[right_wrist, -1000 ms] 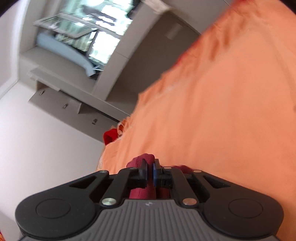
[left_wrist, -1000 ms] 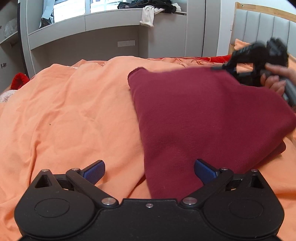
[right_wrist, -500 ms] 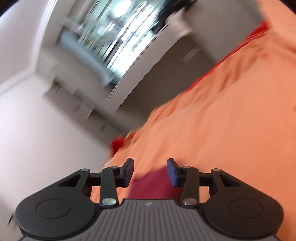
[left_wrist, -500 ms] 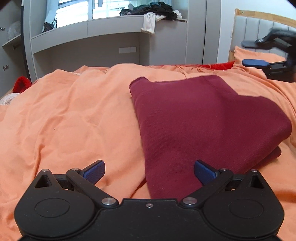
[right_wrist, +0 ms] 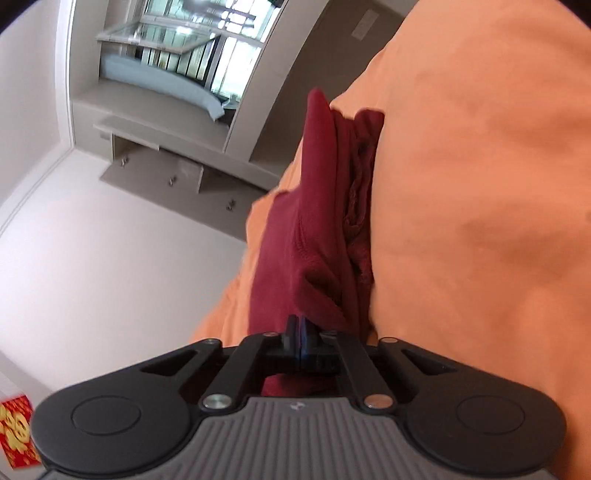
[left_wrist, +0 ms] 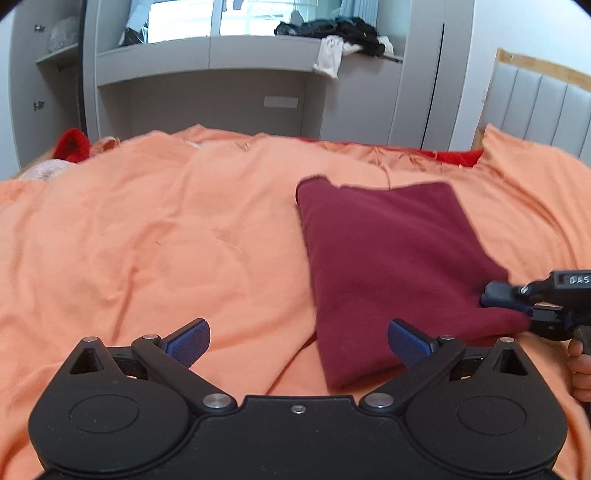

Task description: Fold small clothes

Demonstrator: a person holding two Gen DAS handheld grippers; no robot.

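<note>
A folded dark red garment (left_wrist: 391, 258) lies on the orange bedspread (left_wrist: 147, 240), right of centre in the left wrist view. My left gripper (left_wrist: 298, 338) is open and empty, low over the bedspread at the garment's near edge. My right gripper (left_wrist: 504, 299) comes in from the right and is shut on the garment's near right corner. In the right wrist view the camera is rolled sideways, and the right gripper (right_wrist: 300, 334) pinches the garment's (right_wrist: 314, 221) layered edge.
Grey built-in shelves (left_wrist: 221, 74) with clothes piled on top (left_wrist: 332, 33) stand behind the bed. A padded headboard (left_wrist: 535, 107) is at the right. A red item (left_wrist: 72, 144) lies at the far left edge of the bed.
The right gripper let go of the garment's far corner, opened, came down to the near right corner and shut on it. The left wrist view has drawn back a little.
</note>
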